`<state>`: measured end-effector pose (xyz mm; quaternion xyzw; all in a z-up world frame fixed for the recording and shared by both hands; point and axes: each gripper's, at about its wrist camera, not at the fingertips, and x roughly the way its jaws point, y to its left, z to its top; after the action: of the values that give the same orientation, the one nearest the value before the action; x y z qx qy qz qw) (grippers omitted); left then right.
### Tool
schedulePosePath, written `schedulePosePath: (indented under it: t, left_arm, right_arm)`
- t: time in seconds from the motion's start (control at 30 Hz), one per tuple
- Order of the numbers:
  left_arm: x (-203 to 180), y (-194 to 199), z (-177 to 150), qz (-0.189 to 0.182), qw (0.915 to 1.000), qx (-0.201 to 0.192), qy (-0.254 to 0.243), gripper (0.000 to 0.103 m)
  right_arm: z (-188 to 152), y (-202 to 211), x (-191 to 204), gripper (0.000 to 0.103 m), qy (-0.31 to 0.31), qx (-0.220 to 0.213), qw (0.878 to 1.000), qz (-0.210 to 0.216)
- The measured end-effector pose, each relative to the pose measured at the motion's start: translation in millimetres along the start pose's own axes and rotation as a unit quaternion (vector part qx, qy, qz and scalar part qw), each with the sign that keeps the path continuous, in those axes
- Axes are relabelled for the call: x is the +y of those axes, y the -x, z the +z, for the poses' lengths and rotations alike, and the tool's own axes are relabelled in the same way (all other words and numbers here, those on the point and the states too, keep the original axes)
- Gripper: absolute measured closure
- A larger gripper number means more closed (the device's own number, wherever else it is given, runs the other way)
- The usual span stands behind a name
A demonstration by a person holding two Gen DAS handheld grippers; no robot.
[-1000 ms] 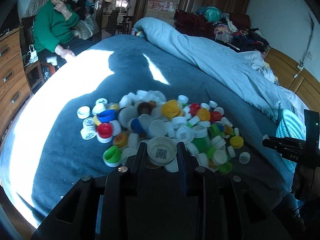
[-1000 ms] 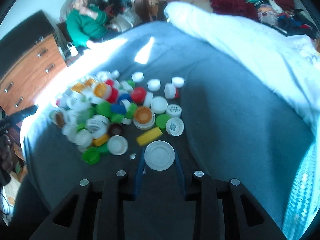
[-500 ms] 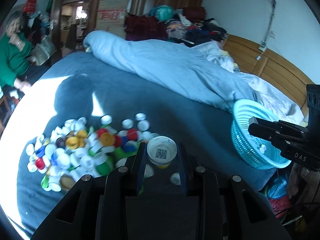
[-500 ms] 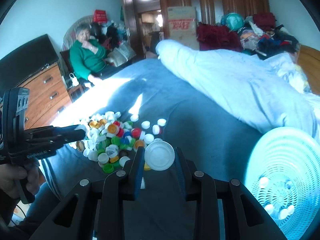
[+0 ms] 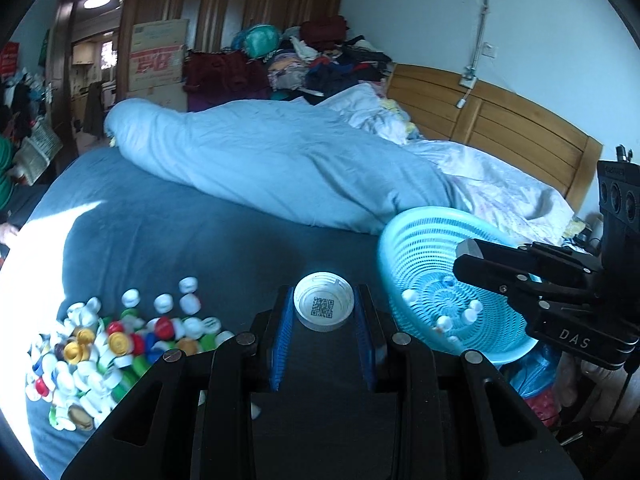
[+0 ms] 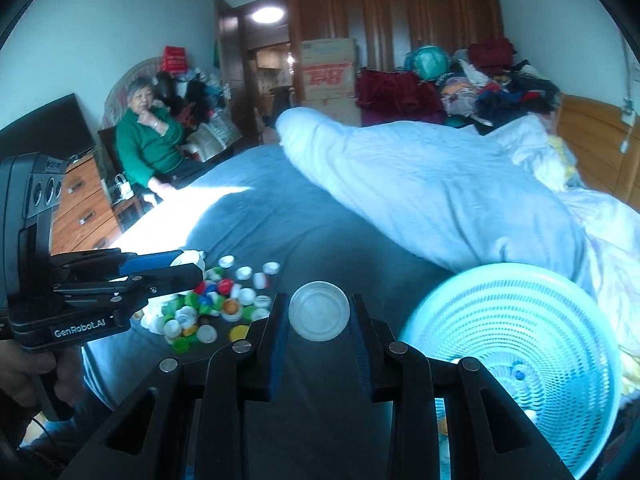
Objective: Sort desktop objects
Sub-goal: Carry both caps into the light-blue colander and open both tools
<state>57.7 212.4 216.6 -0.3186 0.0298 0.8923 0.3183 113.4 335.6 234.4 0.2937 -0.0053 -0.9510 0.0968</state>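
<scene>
The left gripper (image 5: 324,312) was clamped on a white plastic bottle cap with a printed code inside (image 5: 324,306), the right gripper (image 6: 319,318) on a plain white plastic cap (image 6: 319,316), both carried near the turquoise perforated plastic basket (image 6: 560,292). A few white caps lay in the basket; a large heap of mixed coloured caps (image 5: 100,344) remained unsorted on the dark blue bedspread (image 5: 224,248).

Two grippers (image 5: 324,308) (image 6: 319,317), two held white caps (image 5: 324,307) (image 6: 319,317), one basket (image 6: 560,288), one cap pile (image 5: 100,356)
</scene>
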Motion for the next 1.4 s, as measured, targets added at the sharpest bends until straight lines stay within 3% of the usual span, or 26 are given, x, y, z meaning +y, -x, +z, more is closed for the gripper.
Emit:
schedulePosePath:
  t: [0.3, 0.6, 1.4]
  left_arm:
    - [-87.2, -28.2, 36.1, -0.058, 0.9965, -0.003, -0.060, 0.078]
    - [-138.3, -75.3, 54.4, -0.104, 0.9912, 0.027, -0.077, 0.078]
    - [-154.4, -113.0, 48.8, -0.111, 0.9889, 0.064, -0.075, 0.078]
  right_arm:
    - [-5.1, 42.2, -72.1, 0.071, -0.046, -0.015, 0.997, -0.066]
    - [-18.5, 51.5, -130.1, 0.071, -0.084, 0.003, 0.990, -0.115]
    - [-37.8, 45.1, -157.5, 0.071, -0.105, 0.016, 0.987, -0.124]
